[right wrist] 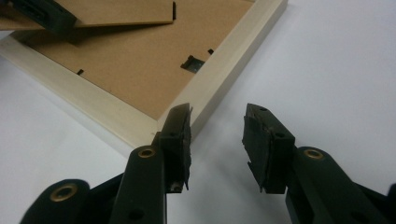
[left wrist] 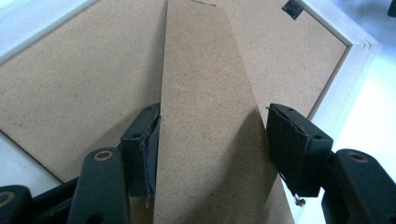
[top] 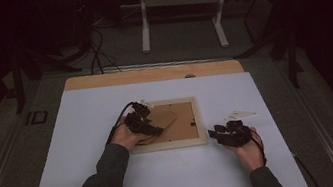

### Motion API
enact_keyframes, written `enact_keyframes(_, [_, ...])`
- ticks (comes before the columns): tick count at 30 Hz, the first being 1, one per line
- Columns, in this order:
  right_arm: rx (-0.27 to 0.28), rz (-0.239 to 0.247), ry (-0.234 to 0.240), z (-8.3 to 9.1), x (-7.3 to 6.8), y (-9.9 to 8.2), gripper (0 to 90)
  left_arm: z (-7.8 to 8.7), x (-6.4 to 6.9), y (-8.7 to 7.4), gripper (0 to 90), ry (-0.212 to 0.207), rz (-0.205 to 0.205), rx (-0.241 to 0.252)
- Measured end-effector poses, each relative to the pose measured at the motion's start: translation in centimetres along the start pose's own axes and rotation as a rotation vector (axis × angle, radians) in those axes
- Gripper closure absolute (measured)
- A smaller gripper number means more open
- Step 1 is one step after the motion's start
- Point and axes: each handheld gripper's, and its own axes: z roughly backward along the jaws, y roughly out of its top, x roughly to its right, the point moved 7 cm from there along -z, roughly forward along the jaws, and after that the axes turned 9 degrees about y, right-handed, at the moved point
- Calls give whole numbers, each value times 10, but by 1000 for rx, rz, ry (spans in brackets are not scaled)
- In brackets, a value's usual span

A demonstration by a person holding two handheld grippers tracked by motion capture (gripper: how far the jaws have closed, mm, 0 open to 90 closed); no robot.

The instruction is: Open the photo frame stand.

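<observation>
With my left gripper [left wrist: 212, 149] jaws wide around the brown fibreboard stand flap [left wrist: 210, 116], seemingly ungripped, and my right gripper [right wrist: 217, 140] open and empty, lifting could slip.

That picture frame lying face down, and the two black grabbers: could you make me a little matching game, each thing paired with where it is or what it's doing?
Things:
1. left gripper
2. right gripper
3. fold-out stand
4. picture frame

States:
A. lies back side up on the white table
B. jaws open on either side of the brown strip
C. raised off the backing board
D. open and empty, beside the frame's corner

Pairs: 1-B, 2-D, 3-C, 4-A
</observation>
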Motion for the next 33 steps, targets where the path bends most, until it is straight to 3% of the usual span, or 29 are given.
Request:
enact_keyframes(7, [-11,21,-2,-1,-1,7,608,1,2,1,407,25,-5,18])
enact_keyframes(23, [-22,14,3,-6,10,36,605,8,9,0,406,88,-49,67])
enact_keyframes(33, [-50,5,-3,-13,15,43,600,15,15,-2,405,136,-79,110])
